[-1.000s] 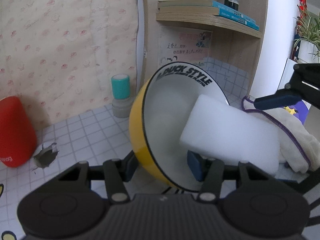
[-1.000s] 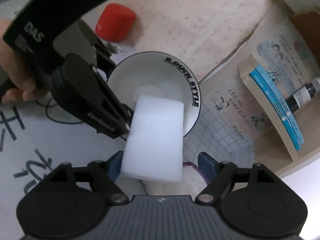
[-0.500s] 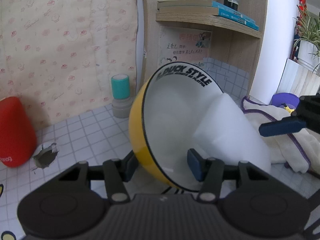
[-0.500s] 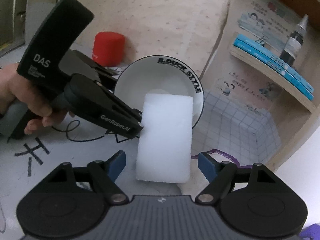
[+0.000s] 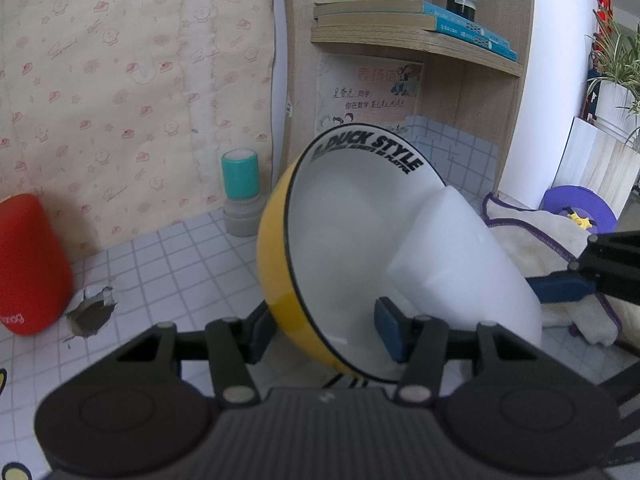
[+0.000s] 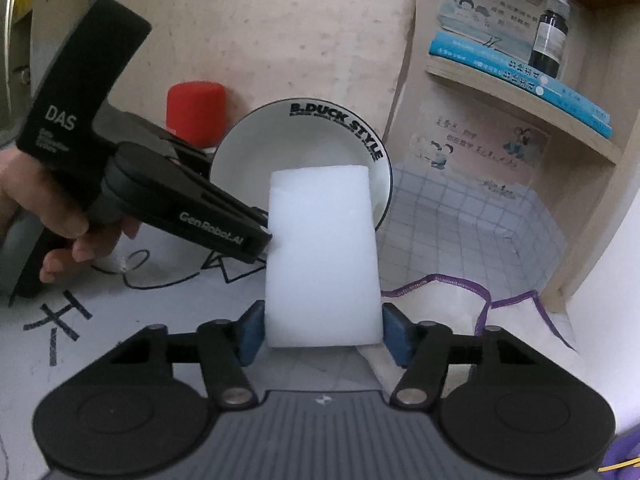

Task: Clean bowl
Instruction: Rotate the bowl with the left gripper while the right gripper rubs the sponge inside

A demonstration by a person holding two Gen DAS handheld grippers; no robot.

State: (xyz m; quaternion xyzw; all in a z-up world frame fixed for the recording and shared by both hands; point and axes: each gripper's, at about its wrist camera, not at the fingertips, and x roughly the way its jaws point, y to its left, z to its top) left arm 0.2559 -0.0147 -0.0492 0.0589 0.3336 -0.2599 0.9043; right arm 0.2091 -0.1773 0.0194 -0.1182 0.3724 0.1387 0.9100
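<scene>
A yellow bowl (image 5: 340,240) with a white inside and black rim lettering is tilted on its side, its mouth facing right. My left gripper (image 5: 324,330) is shut on its lower rim, one pad outside and one inside. The bowl (image 6: 288,148) also shows in the right wrist view, with the left gripper (image 6: 256,236) reaching in from the left. A white sponge block (image 6: 322,256) stands upright between the blue pads of my right gripper (image 6: 322,334), whose jaws are closing and touch both its sides. The sponge (image 5: 460,264) leans against the bowl's right rim.
A red cup (image 5: 28,264) stands far left and a teal-capped jar (image 5: 240,196) by the wall. A cream cloth with purple edging (image 5: 560,264) lies right of the bowl. A wooden shelf (image 5: 416,36) holds books and a dark bottle. A hand (image 6: 60,216) holds the left gripper.
My right gripper has rolled upright and its jaws have narrowed onto the sponge, which now stands on end against the bowl's rim. The left gripper and the bowl have kept still.
</scene>
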